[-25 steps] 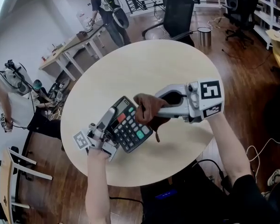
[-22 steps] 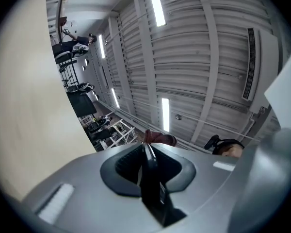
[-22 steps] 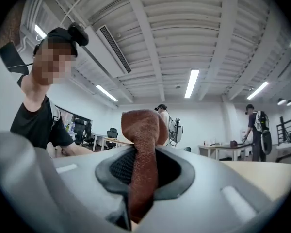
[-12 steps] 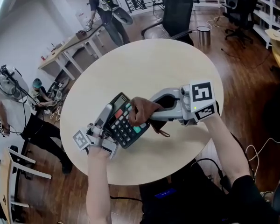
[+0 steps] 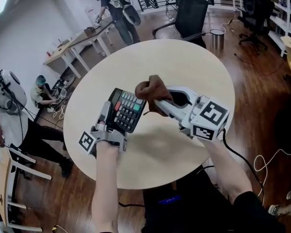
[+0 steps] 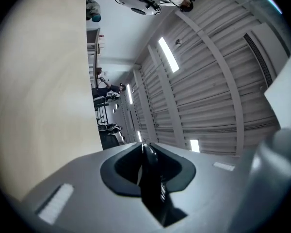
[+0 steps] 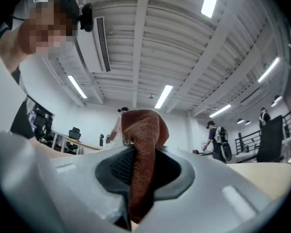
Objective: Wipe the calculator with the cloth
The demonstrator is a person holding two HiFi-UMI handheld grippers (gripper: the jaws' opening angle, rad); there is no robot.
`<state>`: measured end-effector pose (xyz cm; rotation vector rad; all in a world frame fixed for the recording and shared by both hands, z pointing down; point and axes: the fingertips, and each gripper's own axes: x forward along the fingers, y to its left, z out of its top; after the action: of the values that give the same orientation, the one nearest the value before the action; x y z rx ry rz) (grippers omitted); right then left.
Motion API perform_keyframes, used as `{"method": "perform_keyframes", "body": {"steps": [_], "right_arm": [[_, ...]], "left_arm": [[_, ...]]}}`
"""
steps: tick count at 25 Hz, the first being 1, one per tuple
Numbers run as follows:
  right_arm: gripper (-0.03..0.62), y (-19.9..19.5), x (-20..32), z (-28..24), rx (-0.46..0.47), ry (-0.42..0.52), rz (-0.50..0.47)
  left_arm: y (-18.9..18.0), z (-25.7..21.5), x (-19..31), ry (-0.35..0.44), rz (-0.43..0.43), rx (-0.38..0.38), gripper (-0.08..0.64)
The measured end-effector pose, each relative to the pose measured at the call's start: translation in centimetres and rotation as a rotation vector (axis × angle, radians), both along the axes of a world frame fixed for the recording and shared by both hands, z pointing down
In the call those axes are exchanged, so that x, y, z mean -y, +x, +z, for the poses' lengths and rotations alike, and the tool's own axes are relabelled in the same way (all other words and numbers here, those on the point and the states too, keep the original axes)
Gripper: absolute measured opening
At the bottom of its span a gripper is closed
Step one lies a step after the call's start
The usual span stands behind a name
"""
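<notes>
Calculator (image 5: pixel 126 111), clamped by its left edge in my left gripper (image 5: pixel 107 114) over the round table's (image 5: pixel 184 62) near left, has swung squarer as the brown cloth (image 5: pixel 150 92), pinched in my right gripper (image 5: pixel 158 104), slid off the keys to its far right corner, likely ending a wiping pass.
</notes>
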<state>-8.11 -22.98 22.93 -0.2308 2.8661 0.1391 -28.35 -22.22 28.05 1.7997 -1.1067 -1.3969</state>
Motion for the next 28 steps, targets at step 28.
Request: {"method": "perform_keyframes", "body": {"steps": [28], "right_arm": [[0.067, -2.2, -2.2, 1.5, -0.120, 0.099, 0.137]], "left_arm": [[0.5, -0.6, -0.8, 0.039, -0.116, -0.134, 0.055]]}}
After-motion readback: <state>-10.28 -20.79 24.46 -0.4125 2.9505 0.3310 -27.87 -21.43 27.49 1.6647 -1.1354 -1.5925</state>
